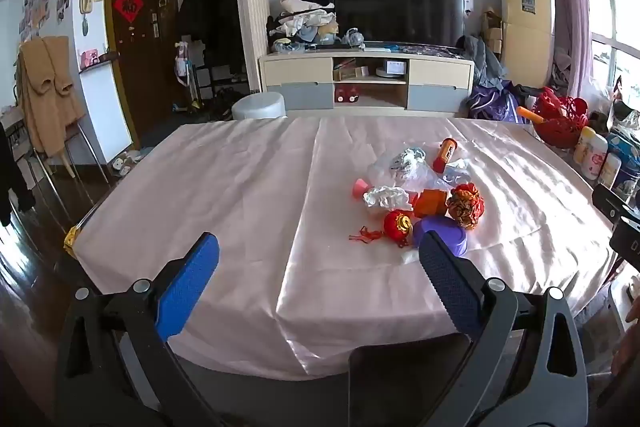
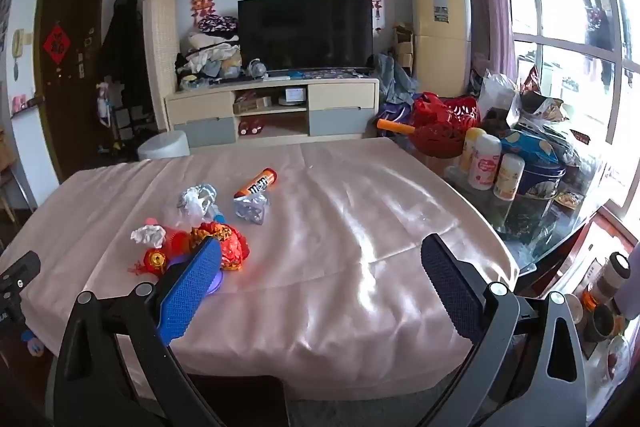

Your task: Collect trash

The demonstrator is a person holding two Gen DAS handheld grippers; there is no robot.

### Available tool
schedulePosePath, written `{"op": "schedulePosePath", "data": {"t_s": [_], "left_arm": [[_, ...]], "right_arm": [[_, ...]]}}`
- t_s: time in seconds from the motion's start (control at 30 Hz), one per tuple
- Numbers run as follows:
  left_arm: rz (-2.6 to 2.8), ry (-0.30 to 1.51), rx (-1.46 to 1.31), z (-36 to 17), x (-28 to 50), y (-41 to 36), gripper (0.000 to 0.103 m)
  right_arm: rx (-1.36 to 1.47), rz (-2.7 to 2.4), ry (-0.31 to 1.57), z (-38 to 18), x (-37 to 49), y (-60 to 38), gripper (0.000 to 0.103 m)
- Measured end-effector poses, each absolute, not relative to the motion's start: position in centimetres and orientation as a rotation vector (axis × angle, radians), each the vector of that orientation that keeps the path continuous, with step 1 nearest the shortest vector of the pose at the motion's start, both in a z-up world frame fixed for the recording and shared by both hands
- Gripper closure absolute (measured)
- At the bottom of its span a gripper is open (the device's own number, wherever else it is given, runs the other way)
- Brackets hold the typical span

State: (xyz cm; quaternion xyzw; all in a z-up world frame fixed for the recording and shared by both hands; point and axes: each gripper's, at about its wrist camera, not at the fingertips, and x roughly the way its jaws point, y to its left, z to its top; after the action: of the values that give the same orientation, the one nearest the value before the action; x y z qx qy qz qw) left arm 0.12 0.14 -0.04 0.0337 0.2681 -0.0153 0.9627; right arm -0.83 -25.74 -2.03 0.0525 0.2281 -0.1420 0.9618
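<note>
A pile of trash lies on the pink tablecloth (image 1: pixel 240 187): a crumpled foil ball (image 1: pixel 385 195), a small red lantern (image 1: pixel 397 223), a red-gold wrapper (image 1: pixel 465 205), a purple lid (image 1: pixel 442 233), an orange M&M's tube (image 1: pixel 445 154) and clear plastic (image 1: pixel 404 163). My left gripper (image 1: pixel 319 269) is open and empty, above the table's near edge, left of the pile. My right gripper (image 2: pixel 321 267) is open and empty, right of the pile. There the tube (image 2: pixel 256 183), foil ball (image 2: pixel 148 235), lantern (image 2: pixel 155 259) and wrapper (image 2: pixel 228 245) show by its left finger.
A red basket (image 2: pixel 444 125), bottles (image 2: pixel 484 161) and a blue tin (image 2: pixel 536 179) crowd a glass side table on the right. A dark chair back (image 1: pixel 404 379) stands at the table's near edge. A white stool (image 1: pixel 259 105) and a TV cabinet (image 1: pixel 366 81) stand beyond the table.
</note>
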Motion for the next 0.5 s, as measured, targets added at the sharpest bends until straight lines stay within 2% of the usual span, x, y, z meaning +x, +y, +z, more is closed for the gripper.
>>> {"op": "schedulePosePath", "data": {"t_s": [0.5], "left_arm": [[-0.03,0.545,0.075,-1.3,-0.1,0.3,0.008]], "right_arm": [[0.107,-0.289,0.45,-2.0,-0.6,-25.2,0.003]]}}
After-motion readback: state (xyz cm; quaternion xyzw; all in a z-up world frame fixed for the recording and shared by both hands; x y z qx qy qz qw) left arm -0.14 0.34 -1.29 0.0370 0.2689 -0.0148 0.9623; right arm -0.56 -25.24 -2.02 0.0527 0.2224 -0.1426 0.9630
